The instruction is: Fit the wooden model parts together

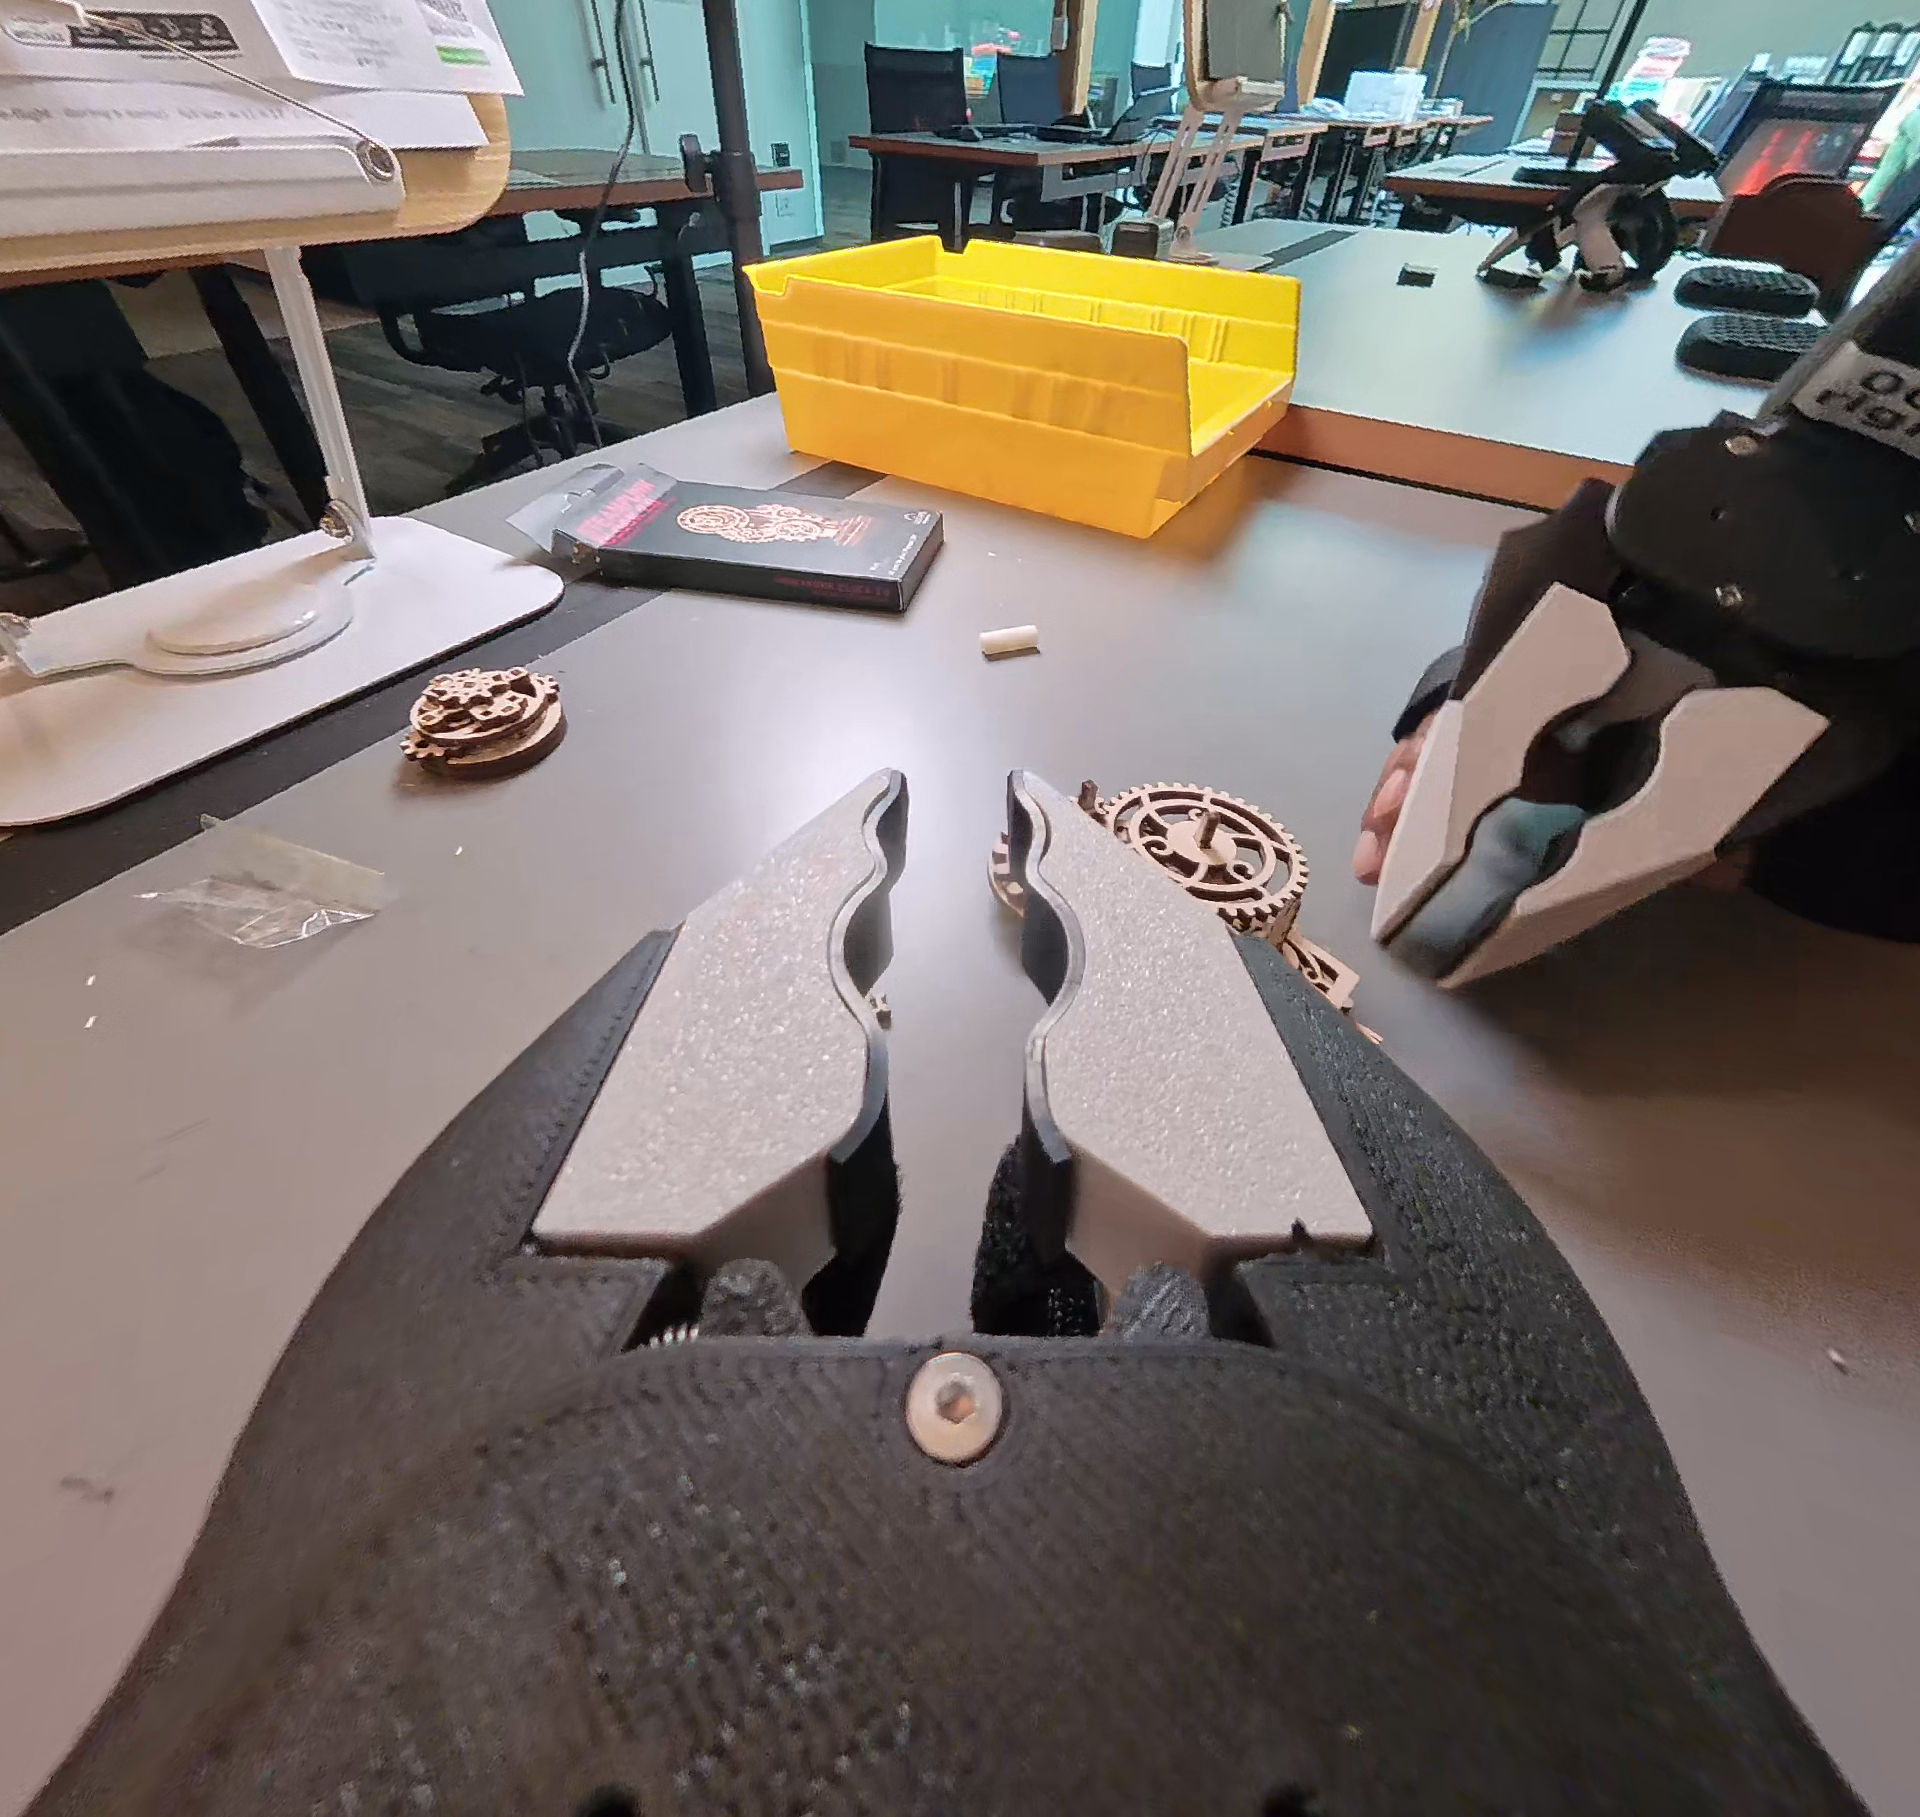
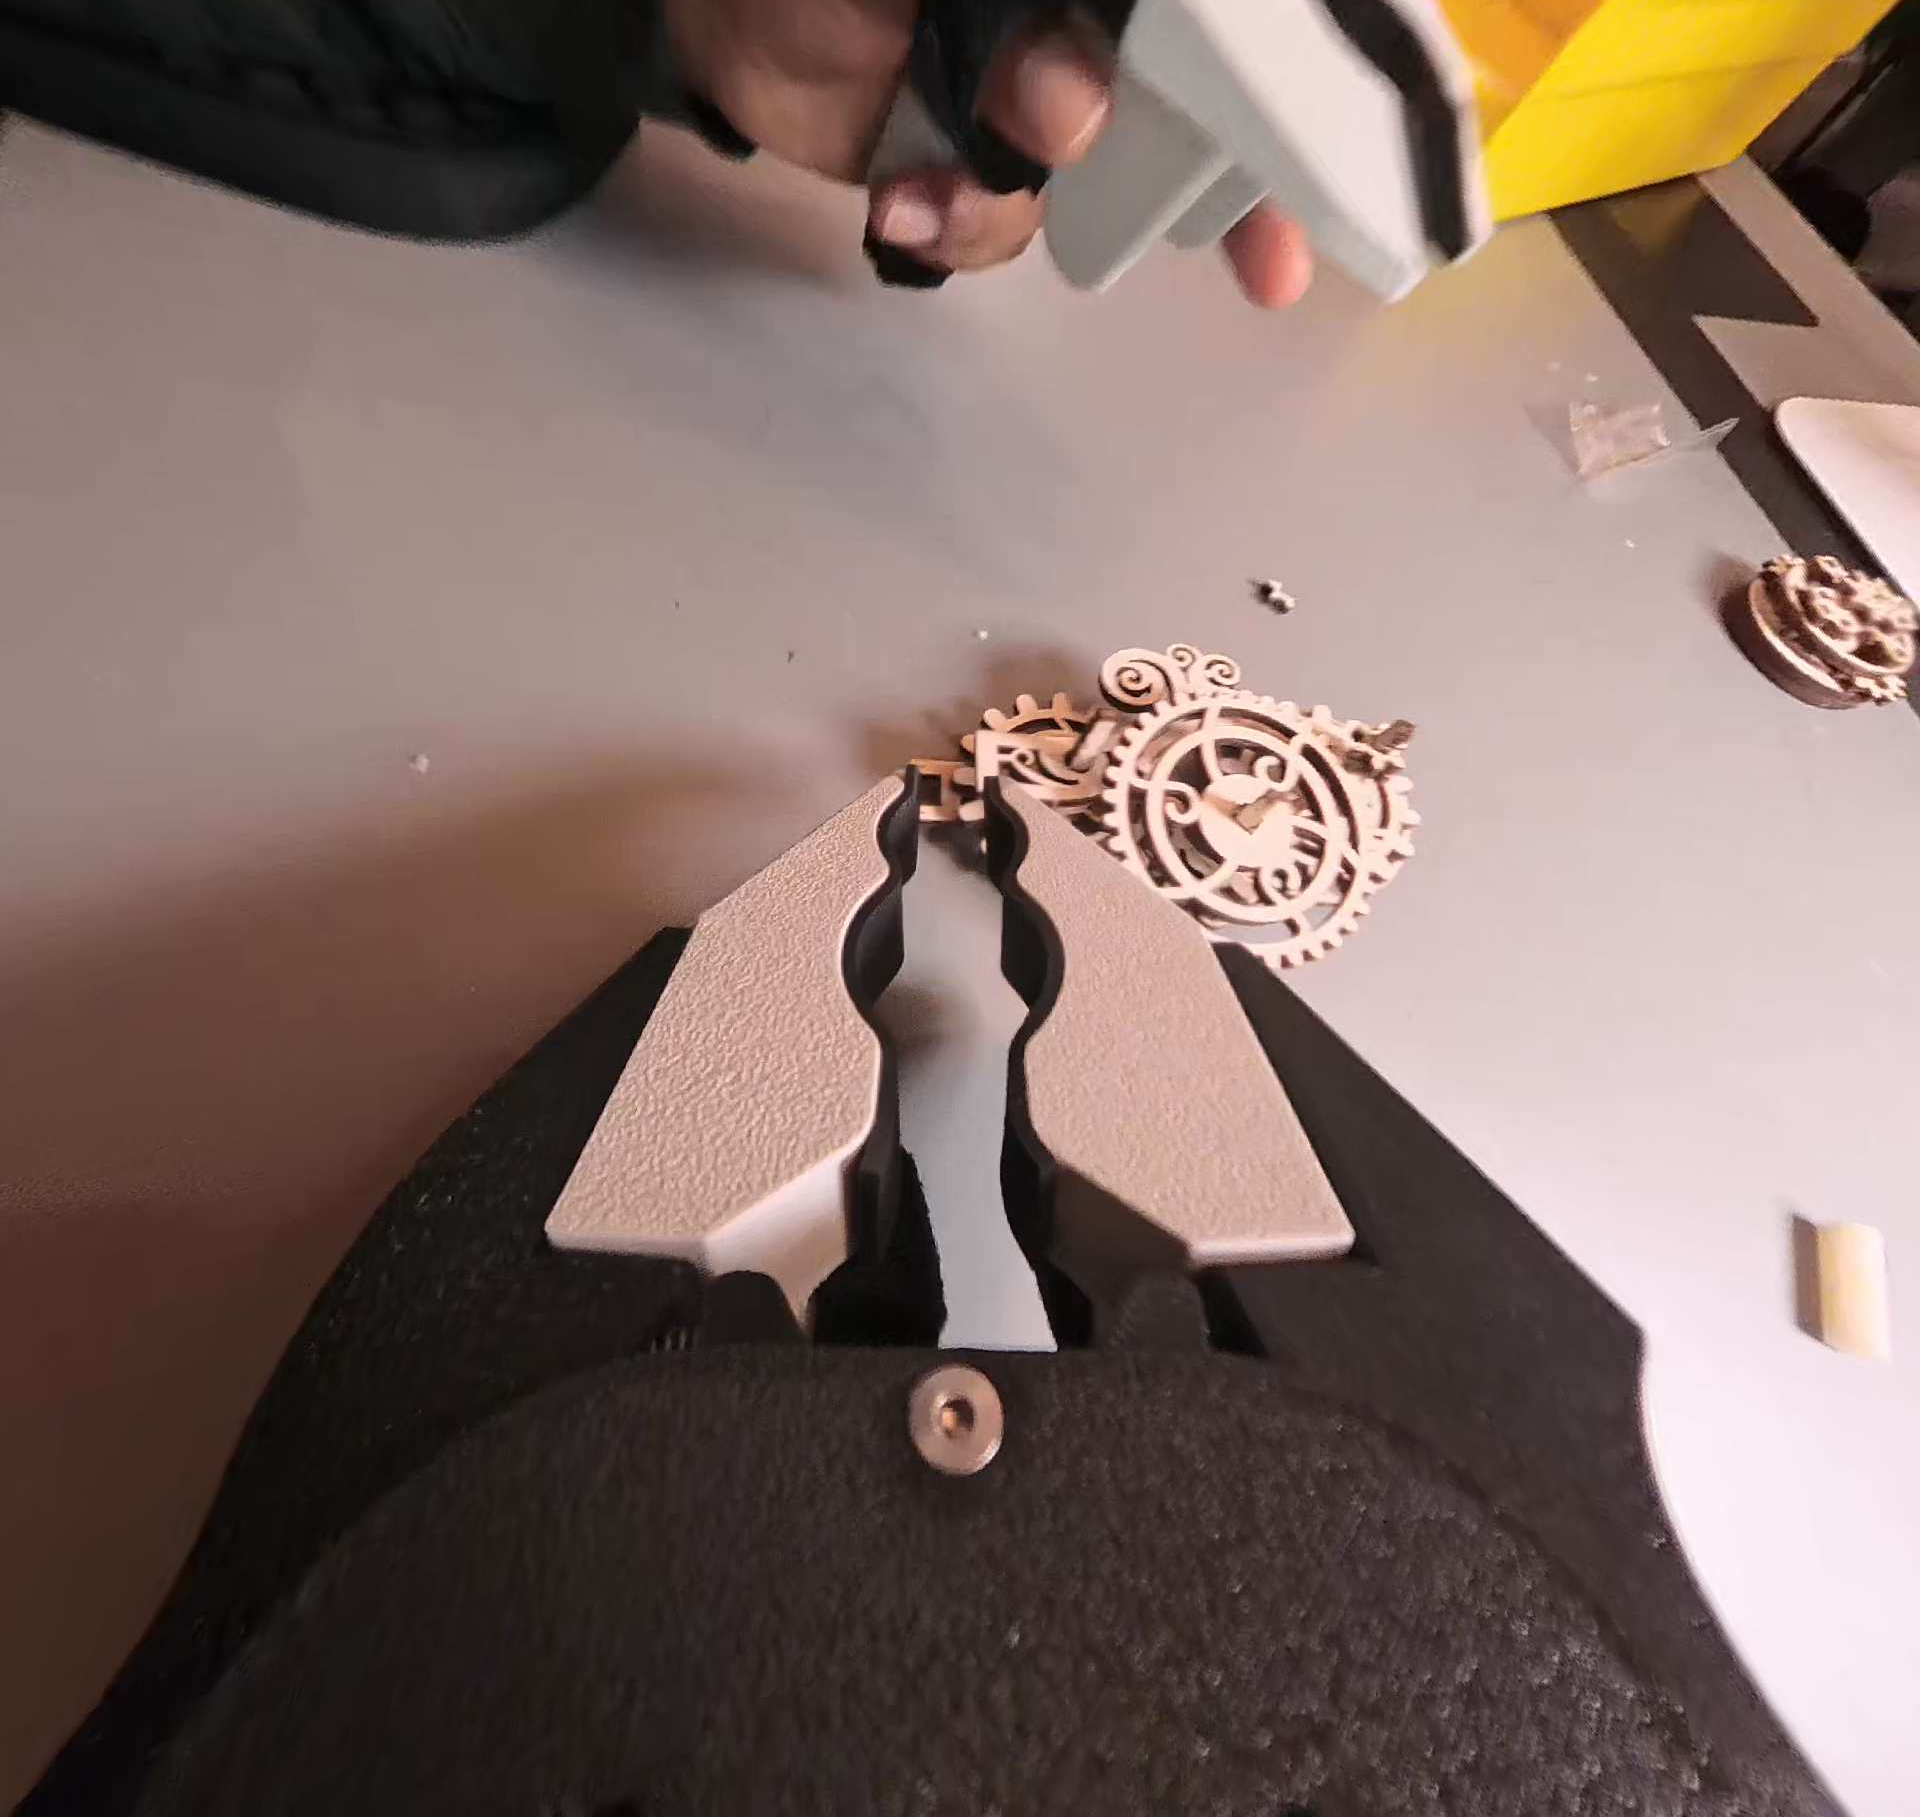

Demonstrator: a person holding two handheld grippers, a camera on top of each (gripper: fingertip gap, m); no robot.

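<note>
Right wrist view shows the right claw [image 2: 948, 796] pinching a small tab at the edge of the wooden gear assembly [image 2: 1247, 822], which lies flat on the worktop [image 2: 416, 520]. The left claw [image 1: 956, 791] stands spread and empty just beside it. A second wooden gear stack [image 1: 483, 720] sits apart, unjoined, so fitting looks unfinished. The yellow bin [image 1: 1023, 365] appears empty.

The grey bench [image 1: 1195, 624] carries a yellow bin [image 1: 1018, 385], a black box [image 1: 758, 541], a white stand base [image 1: 260, 645], a small wooden gear stack [image 1: 483, 718], a larger wooden gear model [image 2: 1226, 811], a white peg [image 1: 1010, 641] and clear plastic wrap [image 1: 270, 894].
</note>
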